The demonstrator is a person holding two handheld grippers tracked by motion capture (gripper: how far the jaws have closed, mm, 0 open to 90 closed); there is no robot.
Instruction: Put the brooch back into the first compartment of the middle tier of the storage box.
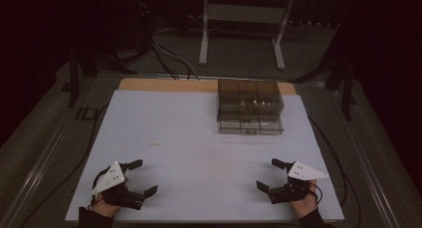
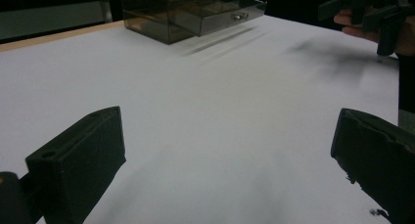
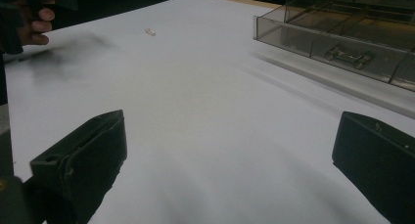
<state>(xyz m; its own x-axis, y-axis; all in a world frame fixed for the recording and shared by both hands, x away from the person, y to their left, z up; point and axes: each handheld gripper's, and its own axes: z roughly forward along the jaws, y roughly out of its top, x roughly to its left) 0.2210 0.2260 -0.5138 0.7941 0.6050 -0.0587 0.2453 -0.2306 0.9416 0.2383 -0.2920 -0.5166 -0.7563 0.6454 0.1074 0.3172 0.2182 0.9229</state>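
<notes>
- The left gripper (image 1: 141,177) rests at the near left corner of the white table (image 1: 199,138), held by a hand (image 1: 102,207) coming in from the near edge. Its jaws are spread wide with nothing between them; in the left gripper view only bare tabletop lies between the two black jaws.
- The right gripper (image 1: 271,174) sits at the near right corner, likewise released: jaws wide apart, nothing in them, the white surface plain between them in the right gripper view.
- The two grippers are well apart, their jaws turned toward each other across the near part of the table.
- A small pale object (image 1: 155,144) lies farther out, left of centre, too small to identify.
- The smoky clear drawer box (image 1: 250,107) stands at the far right of the table, well away from both grippers. Its bottom drawer (image 3: 337,48) is pulled out a little toward the near side, with a small metal piece (image 3: 350,55) visible at its front.
</notes>
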